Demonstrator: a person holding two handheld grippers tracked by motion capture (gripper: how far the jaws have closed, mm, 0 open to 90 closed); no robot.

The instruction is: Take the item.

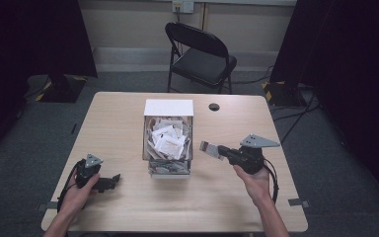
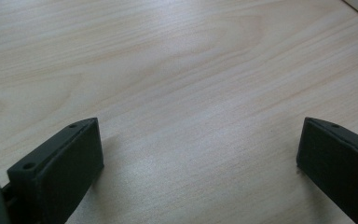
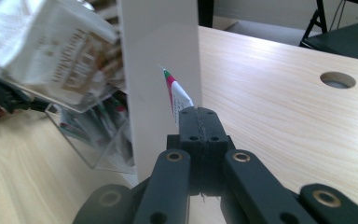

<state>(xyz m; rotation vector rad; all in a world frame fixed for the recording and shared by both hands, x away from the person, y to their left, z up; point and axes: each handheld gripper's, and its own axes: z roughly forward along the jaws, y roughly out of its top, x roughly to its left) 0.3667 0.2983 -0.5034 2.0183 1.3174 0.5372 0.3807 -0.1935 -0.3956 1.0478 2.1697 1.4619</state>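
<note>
A clear plastic box (image 1: 149, 148) with a white back panel (image 1: 168, 107) stands mid-table, stuffed with several white paper sachets (image 1: 168, 138). My right gripper (image 1: 220, 149) hovers just right of the box, shut on a thin sachet (image 1: 208, 147) with a red and green end. In the right gripper view the sachet (image 3: 175, 91) sticks up edge-on from the closed gripper (image 3: 198, 116), close to the box's white panel (image 3: 161, 70); sachets (image 3: 51, 51) bulge out at the left. My left gripper (image 1: 112, 180) rests low at the front left, open (image 2: 200, 140) over bare wood, holding nothing.
A round cable hole (image 1: 213, 106) lies in the table (image 1: 128, 207) behind and right of the box. A black folding chair (image 1: 202, 54) stands beyond the far edge. Dark curtains flank the room.
</note>
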